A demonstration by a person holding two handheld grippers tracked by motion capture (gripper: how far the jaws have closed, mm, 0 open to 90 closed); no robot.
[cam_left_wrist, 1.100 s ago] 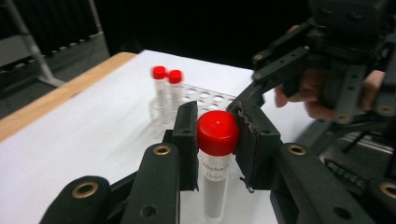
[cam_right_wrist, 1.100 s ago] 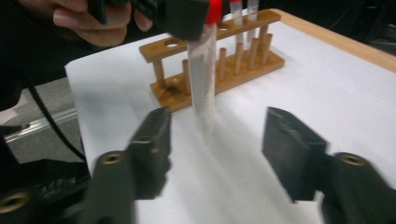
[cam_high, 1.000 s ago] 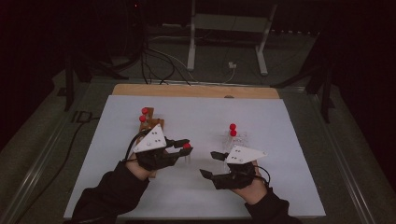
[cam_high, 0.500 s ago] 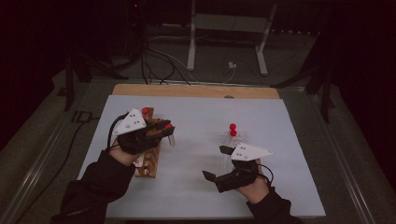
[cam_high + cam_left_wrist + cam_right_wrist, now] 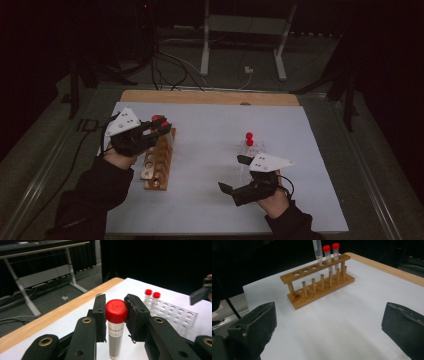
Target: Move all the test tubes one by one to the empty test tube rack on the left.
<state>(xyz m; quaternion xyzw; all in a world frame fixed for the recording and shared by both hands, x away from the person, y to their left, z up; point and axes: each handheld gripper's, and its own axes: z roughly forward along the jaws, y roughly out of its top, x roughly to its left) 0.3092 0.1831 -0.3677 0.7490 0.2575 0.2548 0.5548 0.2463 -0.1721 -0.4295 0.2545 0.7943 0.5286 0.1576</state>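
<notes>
Our left gripper (image 5: 115, 312) clamps a clear round tube (image 5: 115, 333) just under its glossy red cap, its tip hanging above the wooden rack (image 5: 318, 283). Our right gripper (image 5: 329, 332), black padded jaws just spread wide and empty, hovers over white paper (image 5: 342, 325).

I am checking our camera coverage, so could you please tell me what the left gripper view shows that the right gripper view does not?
Left gripper view: the left gripper shut on a red-capped tube, and a clear plastic rack holding two capped tubes.
Right gripper view: the right gripper with jaws wide apart, and a wooden rack with two capped tubes.
Both: the white table cover.
</notes>
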